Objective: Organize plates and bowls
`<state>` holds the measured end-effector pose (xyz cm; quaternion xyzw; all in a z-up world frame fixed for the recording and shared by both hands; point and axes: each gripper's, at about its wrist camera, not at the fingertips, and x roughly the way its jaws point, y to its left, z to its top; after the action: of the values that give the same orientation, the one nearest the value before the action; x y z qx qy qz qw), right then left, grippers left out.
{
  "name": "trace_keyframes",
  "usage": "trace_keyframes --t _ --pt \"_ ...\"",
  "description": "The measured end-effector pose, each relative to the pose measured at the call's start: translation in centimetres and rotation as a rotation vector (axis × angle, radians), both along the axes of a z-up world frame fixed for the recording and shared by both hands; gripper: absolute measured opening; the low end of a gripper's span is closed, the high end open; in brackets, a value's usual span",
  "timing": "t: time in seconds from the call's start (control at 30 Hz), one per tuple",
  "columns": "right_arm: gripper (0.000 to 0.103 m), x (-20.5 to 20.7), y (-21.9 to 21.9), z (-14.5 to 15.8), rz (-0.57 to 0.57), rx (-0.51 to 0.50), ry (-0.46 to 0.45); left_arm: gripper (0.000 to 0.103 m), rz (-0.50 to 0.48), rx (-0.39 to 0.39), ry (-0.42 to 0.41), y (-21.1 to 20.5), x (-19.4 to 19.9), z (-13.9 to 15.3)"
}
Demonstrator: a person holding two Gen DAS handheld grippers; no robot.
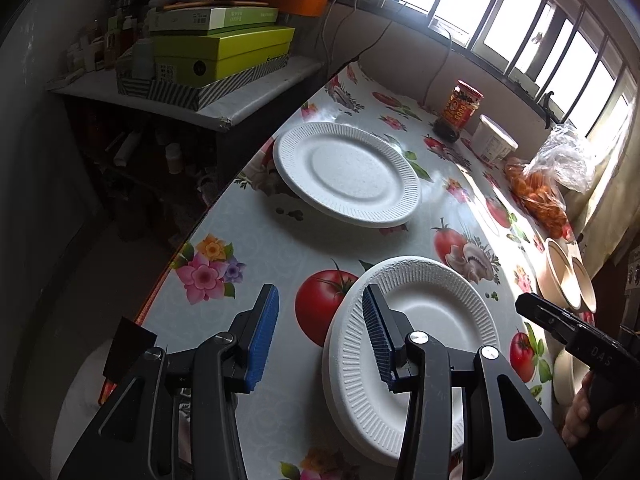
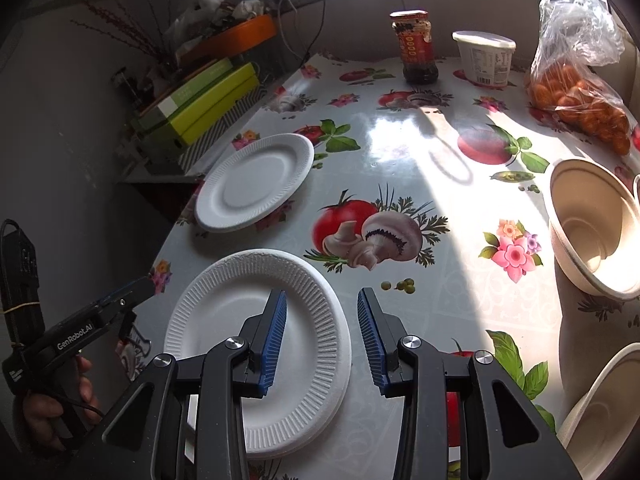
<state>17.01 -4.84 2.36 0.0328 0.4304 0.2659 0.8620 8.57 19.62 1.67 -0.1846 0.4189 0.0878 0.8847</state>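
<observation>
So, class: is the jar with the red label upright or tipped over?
Upright. The jar stands on its base on the table, lid on top, beside the white tub.

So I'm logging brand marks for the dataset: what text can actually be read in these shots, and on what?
"GenRobot.AI": on the left gripper body, seen from the right wrist.
"DAS": on the right gripper body, seen from the left wrist.
Jar label: print too blurred to read.
White tub label: too small to read.
Green boxes: labels unreadable.

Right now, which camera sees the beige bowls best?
The right wrist view: one beige bowl faces the camera, its inside lit by sun, with another at the lower right edge. The left wrist view shows the bowls only small and edge-on at the right.
</observation>
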Motion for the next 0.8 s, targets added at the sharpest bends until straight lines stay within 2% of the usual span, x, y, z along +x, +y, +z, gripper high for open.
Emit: trace_keyframes --t 0.13,0.23,0.47,0.8 --pt "0.037 1.3 -0.2 0.8 -0.008 0.008 -0.009 0.045 0.03 0.01 -0.017 1.7 0.7 0.5" --pt "0.037 2.4 -0.3 1.2 -0.009 0.021 -0.001 0.045 0.043 -0.011 -0.025 3.1 1.3 0.7" --pt "0.037 4.8 -0.2 2.7 0.024 0.052 -0.001 0.045 0.066 0.014 -0.047 5.2 2.6 1.6" --pt "0.037 9.1 0.8 2.8 0.106 0.065 0.087 0.045 0.042 0.008 -0.036 6.9 5.2 1.8"
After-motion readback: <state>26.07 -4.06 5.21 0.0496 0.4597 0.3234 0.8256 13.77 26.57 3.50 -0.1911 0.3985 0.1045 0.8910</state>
